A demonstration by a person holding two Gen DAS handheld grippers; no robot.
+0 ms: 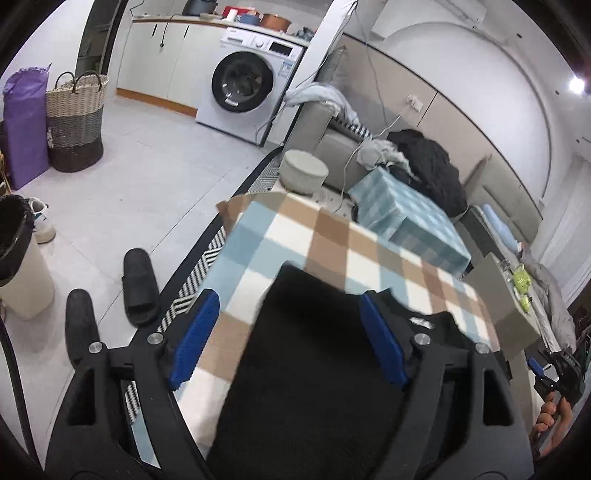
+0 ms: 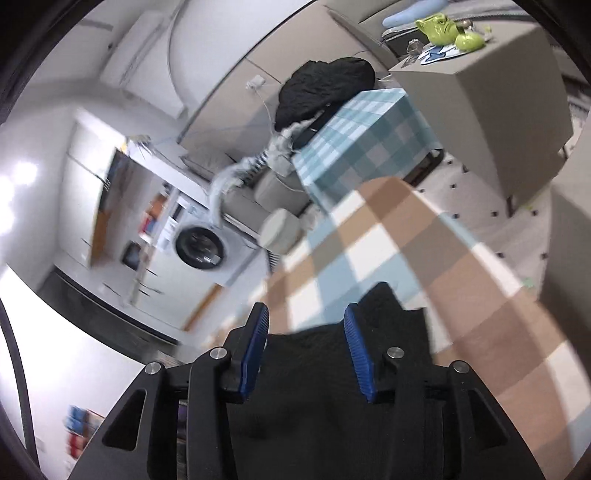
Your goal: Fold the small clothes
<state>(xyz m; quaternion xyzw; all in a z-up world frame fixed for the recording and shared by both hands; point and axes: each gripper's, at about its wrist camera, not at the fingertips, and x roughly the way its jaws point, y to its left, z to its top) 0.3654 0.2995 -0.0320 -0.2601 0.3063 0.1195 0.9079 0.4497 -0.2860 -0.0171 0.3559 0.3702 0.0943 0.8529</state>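
While a black garment [image 1: 303,369] lies on a checked blanket [image 1: 332,236], the left gripper [image 1: 288,332] hangs over it with its blue fingers [image 1: 194,339] spread wide apart, nothing pinched between them; the cloth fills the gap below the fingers and runs under the right-hand one, a small white label [image 1: 421,322] showing just beyond it; at the lower right edge of the left view a hand [image 1: 554,424] grips the other tool. From the right wrist, tilted and blurred, the right gripper [image 2: 306,350] also has its fingers [image 2: 360,358] parted above the same garment [image 2: 325,406], whose far edge rises to a point between them; whether either finger touches the cloth cannot be told. Left of the blanket lie two black slippers [image 1: 138,284] on pale floor, beside a striped rug [image 1: 207,258] and a cream bin [image 1: 18,269]; past the blanket's far end stand a round stool [image 1: 303,171] and a teal checked box [image 1: 406,214], a black heap [image 1: 428,166] behind it on a grey sofa [image 1: 332,147]; a tan box [image 2: 480,96] carries green objects [image 2: 439,26]. Farthest back stand a washing machine [image 1: 251,88], a woven basket [image 1: 75,122] and a purple bag [image 1: 26,125].
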